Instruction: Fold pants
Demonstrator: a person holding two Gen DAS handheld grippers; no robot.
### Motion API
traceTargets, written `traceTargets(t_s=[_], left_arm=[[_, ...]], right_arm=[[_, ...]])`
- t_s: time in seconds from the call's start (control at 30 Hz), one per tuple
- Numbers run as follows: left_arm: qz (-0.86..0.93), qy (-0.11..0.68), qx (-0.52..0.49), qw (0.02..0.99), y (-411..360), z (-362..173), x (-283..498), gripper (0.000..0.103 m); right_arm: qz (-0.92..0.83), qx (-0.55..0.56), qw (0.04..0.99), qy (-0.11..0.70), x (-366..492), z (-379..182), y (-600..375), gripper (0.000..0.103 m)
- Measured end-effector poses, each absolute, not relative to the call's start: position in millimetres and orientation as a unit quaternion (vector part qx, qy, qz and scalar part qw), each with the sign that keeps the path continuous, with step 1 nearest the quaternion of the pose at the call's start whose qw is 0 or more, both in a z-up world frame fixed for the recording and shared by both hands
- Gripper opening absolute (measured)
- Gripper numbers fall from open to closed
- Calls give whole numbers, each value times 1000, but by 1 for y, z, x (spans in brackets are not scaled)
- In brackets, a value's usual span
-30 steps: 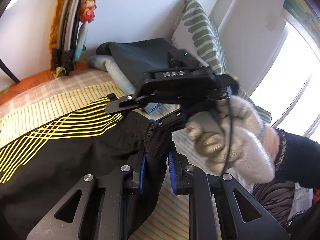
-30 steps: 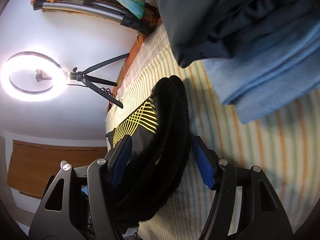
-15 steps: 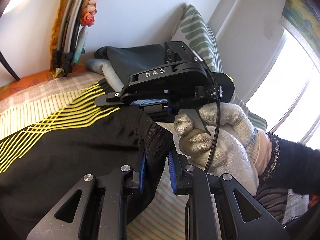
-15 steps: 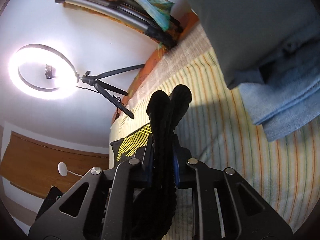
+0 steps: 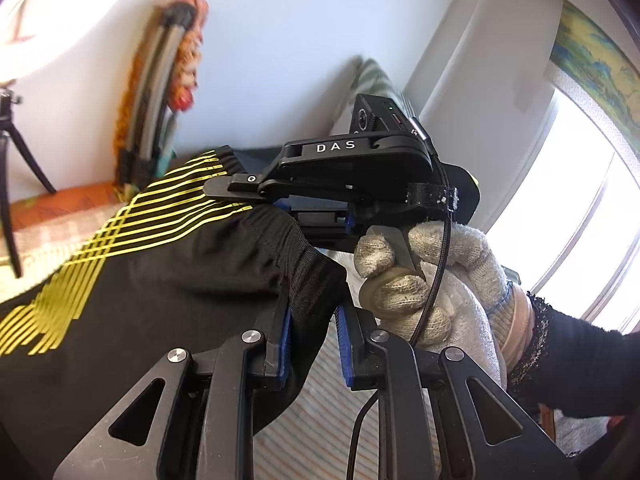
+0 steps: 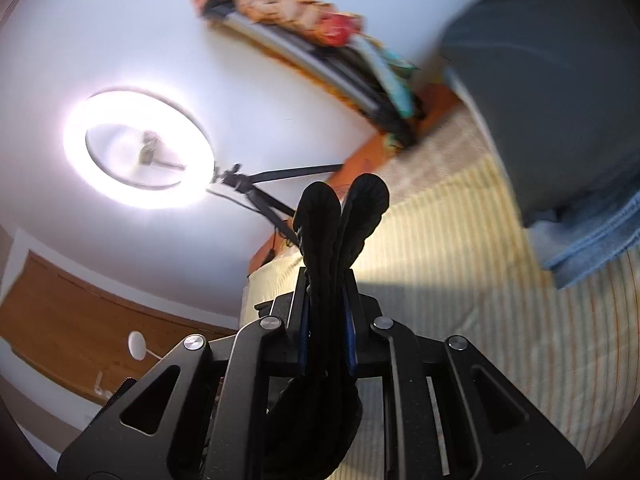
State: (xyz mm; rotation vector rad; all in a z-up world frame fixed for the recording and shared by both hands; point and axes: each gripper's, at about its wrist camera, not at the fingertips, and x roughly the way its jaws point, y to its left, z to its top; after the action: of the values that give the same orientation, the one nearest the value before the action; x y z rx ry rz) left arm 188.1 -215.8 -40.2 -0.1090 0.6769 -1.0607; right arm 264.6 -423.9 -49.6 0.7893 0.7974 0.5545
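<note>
The black pants point(image 5: 132, 288) with yellow stripes hang lifted above the striped bed point(image 6: 460, 264). My left gripper point(image 5: 312, 332) is shut on a bunched black edge of the pants. My right gripper point(image 6: 327, 320) is shut on a doubled black waistband fold point(image 6: 340, 216) that sticks up between its jaws. In the left wrist view the right gripper body point(image 5: 352, 168) and its gloved hand point(image 5: 432, 280) sit just beyond the left fingers, at the same edge of the pants.
A grey and blue pile of folded clothes point(image 6: 568, 128) lies on the bed to the right. A lit ring light on a tripod point(image 6: 140, 148) stands by the wall. A striped pillow point(image 5: 380, 84) leans at the wall. A bright window point(image 5: 580, 200) is at the right.
My right gripper closed from open onto the waistband fold. Both grippers then rose with the pants, lifting the fabric off the bed.
</note>
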Motion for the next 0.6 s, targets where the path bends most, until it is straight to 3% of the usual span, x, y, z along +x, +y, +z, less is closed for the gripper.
traceTargets(t_s=[0.27, 0.6], left_arm=[[-463, 293, -74, 833, -146, -24, 177, 17], [-398, 293, -115, 862, -46, -30, 168, 17]], right_arm=[[287, 306, 828, 372, 258, -14, -349, 15], [319, 238, 827, 398, 268, -12, -233, 15]])
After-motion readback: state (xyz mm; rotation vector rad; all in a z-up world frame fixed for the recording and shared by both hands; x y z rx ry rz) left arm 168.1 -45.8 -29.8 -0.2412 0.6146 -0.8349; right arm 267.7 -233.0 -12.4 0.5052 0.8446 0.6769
